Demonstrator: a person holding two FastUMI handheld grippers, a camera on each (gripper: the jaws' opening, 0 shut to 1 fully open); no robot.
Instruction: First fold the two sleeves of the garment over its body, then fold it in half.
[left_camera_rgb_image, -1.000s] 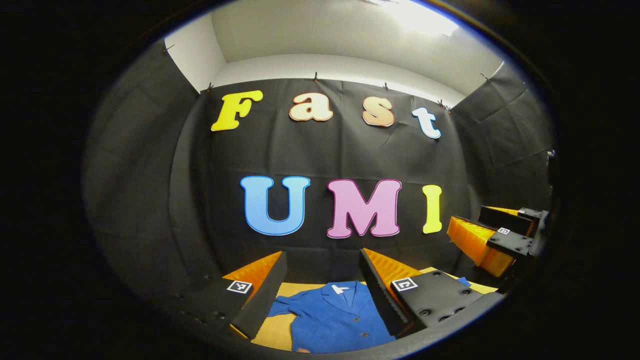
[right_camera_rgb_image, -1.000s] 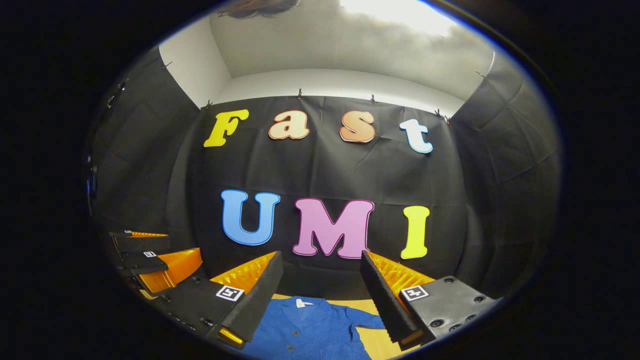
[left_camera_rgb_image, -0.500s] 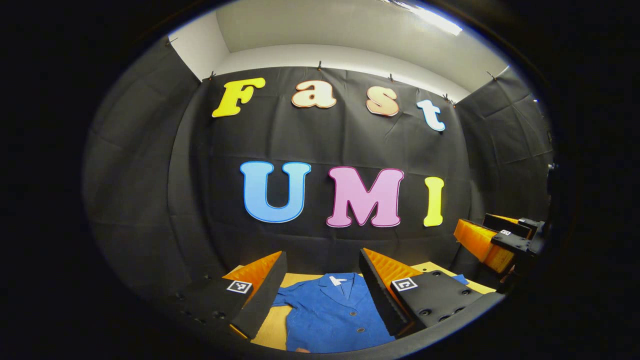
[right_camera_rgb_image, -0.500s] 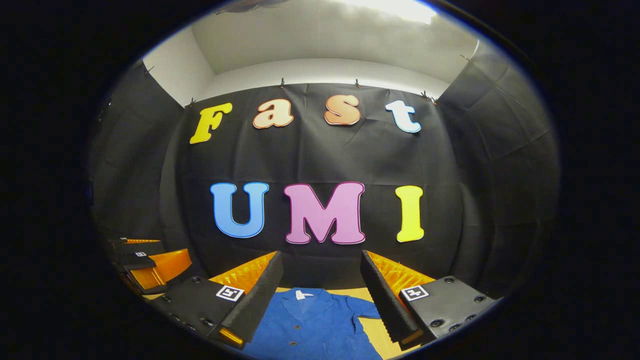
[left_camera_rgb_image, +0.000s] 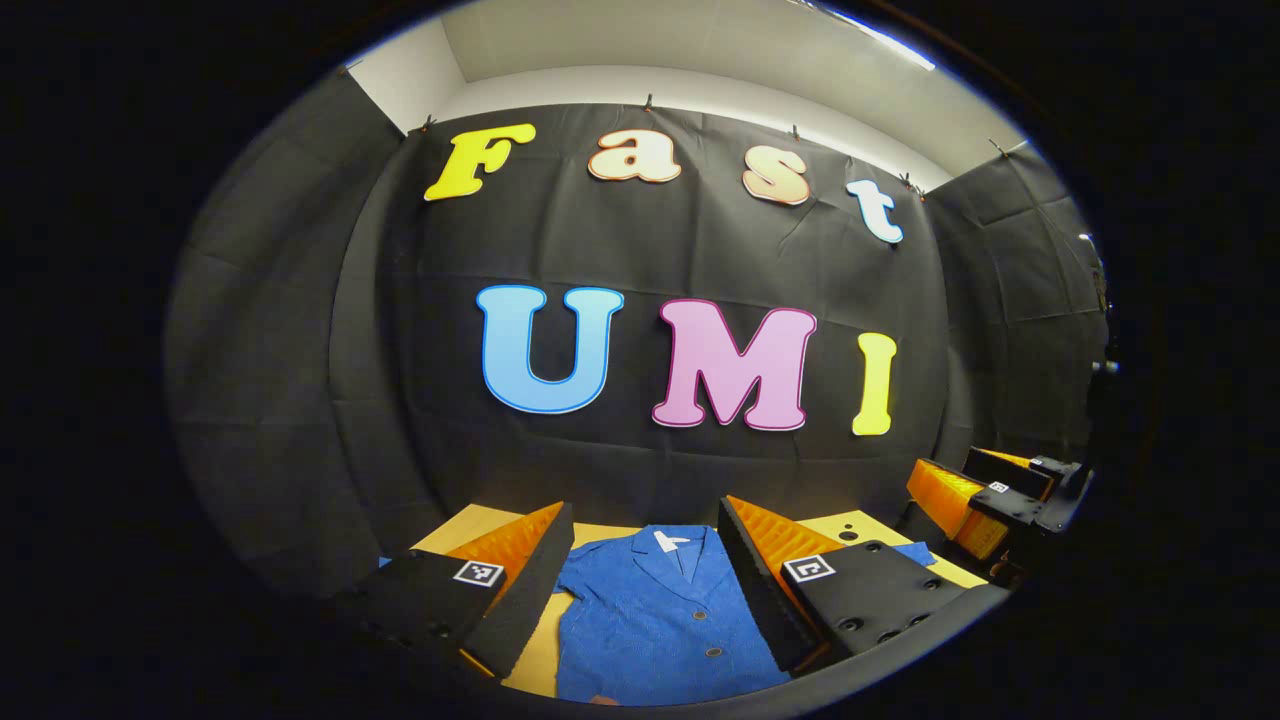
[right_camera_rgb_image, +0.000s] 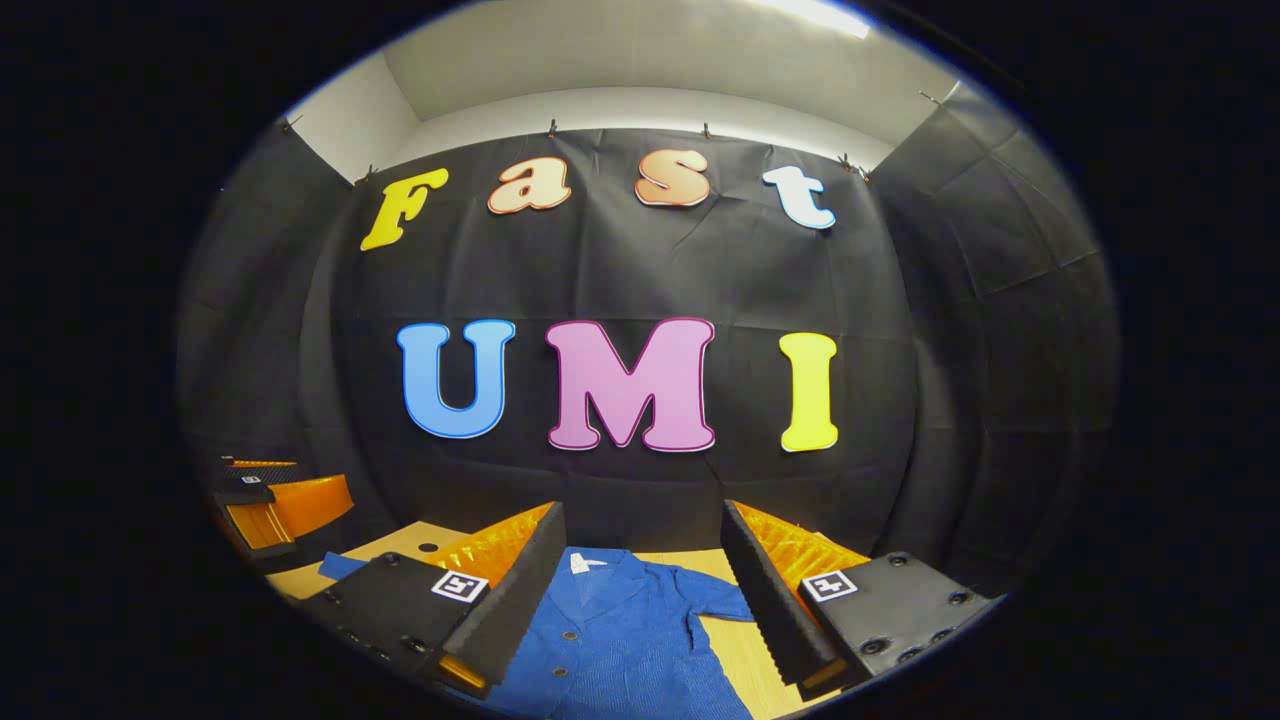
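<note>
A blue shirt (left_camera_rgb_image: 650, 615) is seen lying flat on the desk (left_camera_rgb_image: 460, 525), collar toward the wall, sleeves not yet folded; no fold is judged begun, and the approach is in hand. The left gripper (left_camera_rgb_image: 645, 585) and right gripper (right_camera_rgb_image: 640, 590) are held level above the near desk, fingers spread wide and holding nothing. Next, each gripper must be lowered to a sleeve end at its side.

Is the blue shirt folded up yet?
Not yet. The shirt lies spread flat on the table, collar showing, and a sleeve sticks out sideways.
</note>
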